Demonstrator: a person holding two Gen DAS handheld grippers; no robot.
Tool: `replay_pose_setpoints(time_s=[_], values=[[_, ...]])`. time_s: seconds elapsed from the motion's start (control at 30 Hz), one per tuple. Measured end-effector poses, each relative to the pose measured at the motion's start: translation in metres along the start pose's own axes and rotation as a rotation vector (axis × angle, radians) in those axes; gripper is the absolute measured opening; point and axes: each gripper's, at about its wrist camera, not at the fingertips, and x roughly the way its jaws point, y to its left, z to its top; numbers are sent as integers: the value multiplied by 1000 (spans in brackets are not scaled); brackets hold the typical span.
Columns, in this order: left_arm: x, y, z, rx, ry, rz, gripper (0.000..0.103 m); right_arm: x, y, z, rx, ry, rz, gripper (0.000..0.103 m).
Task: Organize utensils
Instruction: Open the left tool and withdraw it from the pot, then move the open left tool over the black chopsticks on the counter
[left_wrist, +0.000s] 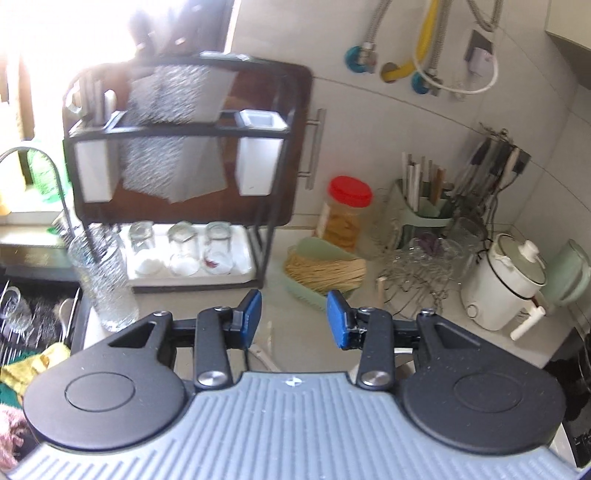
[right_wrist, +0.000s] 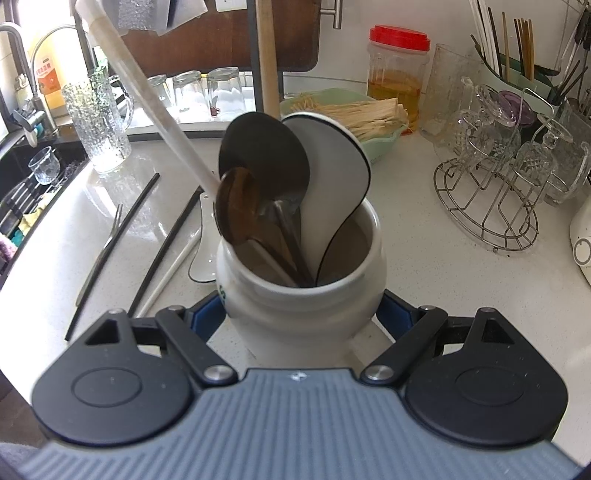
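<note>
The right gripper (right_wrist: 301, 314) was clamped on the white utensil jar (right_wrist: 301, 280), which already held three spoons. The left gripper (left_wrist: 294, 319) stood apart, empty. Chopsticks (right_wrist: 168, 240), fork (right_wrist: 105, 245) and white spoon (right_wrist: 201, 258) remained on the counter (right_wrist: 443, 280).

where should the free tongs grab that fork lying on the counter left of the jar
Grip the fork by its thin handle near the middle, coming straight down from above. It lies flat on the counter, tines pointing away, close beside a black chopstick, so close across the handle's narrow width.
</note>
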Motion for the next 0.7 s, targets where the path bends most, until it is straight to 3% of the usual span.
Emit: replay_pose_setpoints(time_s=[0.27, 0.7], values=[[11, 26, -28, -58, 48, 21, 45, -1, 1, -1, 7, -2, -7, 90], [45, 43, -62, -61, 129, 31, 45, -2, 0, -4, 22, -24, -8, 90]])
